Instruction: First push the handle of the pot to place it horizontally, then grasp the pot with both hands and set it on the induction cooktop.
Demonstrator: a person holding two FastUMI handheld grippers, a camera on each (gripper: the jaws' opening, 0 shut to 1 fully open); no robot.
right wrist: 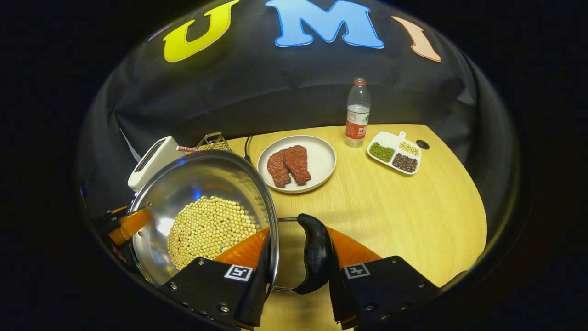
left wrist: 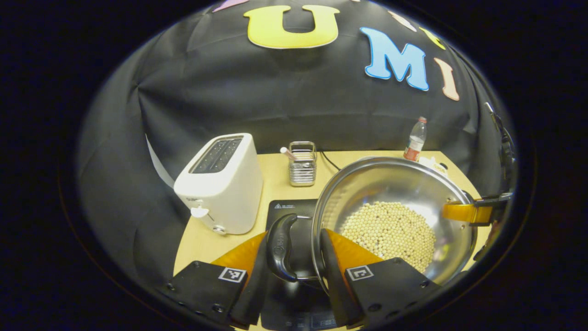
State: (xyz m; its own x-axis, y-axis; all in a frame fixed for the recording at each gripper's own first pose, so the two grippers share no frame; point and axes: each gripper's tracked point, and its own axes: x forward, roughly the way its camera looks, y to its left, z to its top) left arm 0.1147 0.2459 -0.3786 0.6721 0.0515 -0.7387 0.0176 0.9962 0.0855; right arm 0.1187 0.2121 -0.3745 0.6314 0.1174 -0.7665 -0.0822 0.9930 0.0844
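A steel pot (left wrist: pixel 390 184) holding soybeans (left wrist: pixel 390 230) hangs between my two grippers. In the left gripper view my left gripper (left wrist: pixel 294 257) is shut on the pot's black loop handle (left wrist: pixel 280 243), one finger outside the handle and the other inside the rim. The black induction cooktop (left wrist: pixel 289 209) lies right under this handle. In the right gripper view the right gripper (right wrist: pixel 298 262) is shut on the opposite black handle (right wrist: pixel 316 257) the same way, above bare table (right wrist: pixel 390 216). Each view shows the other gripper's orange finger at the pot's (right wrist: pixel 202 184) far rim.
A white toaster (left wrist: pixel 220 184) stands left of the cooktop, with a wire rack (left wrist: pixel 302 165) behind it. To the right are a plate (right wrist: pixel 321 161) with meat slices (right wrist: pixel 288 165), a water bottle (right wrist: pixel 357 112) and a divided dish of beans (right wrist: pixel 394 151).
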